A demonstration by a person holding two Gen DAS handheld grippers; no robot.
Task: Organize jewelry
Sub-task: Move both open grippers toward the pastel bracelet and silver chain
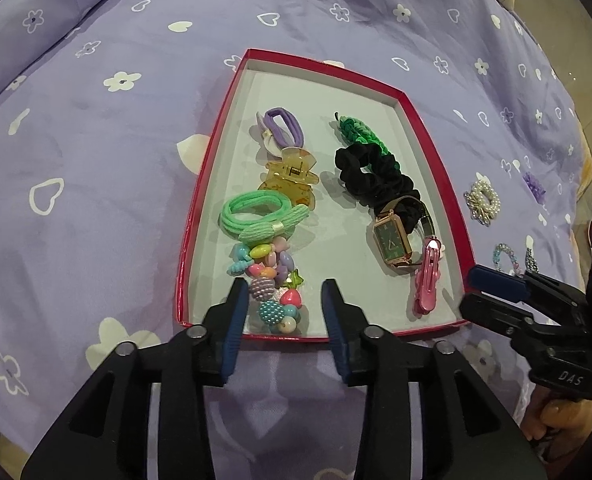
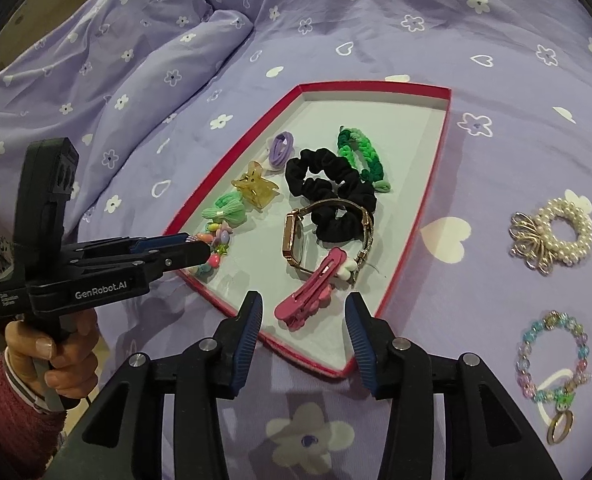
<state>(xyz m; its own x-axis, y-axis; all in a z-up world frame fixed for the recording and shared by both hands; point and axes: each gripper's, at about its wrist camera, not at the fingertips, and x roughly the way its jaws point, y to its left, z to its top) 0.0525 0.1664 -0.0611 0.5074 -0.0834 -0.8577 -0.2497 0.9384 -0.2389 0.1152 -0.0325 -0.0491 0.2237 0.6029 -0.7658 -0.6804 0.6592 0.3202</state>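
A red-rimmed tray lies on the purple bedsheet. It holds a colourful bead bracelet, a green hair tie, an amber claw clip, a purple hair tie, a green braided band, a black scrunchie, a gold watch and a pink clip. My left gripper is open, its jaws either side of the bead bracelet. My right gripper is open just in front of the pink clip.
On the sheet right of the tray lie a pearl scrunchie, a pastel bead bracelet with a ring charm and a small purple piece. A bunched quilt lies at the far left.
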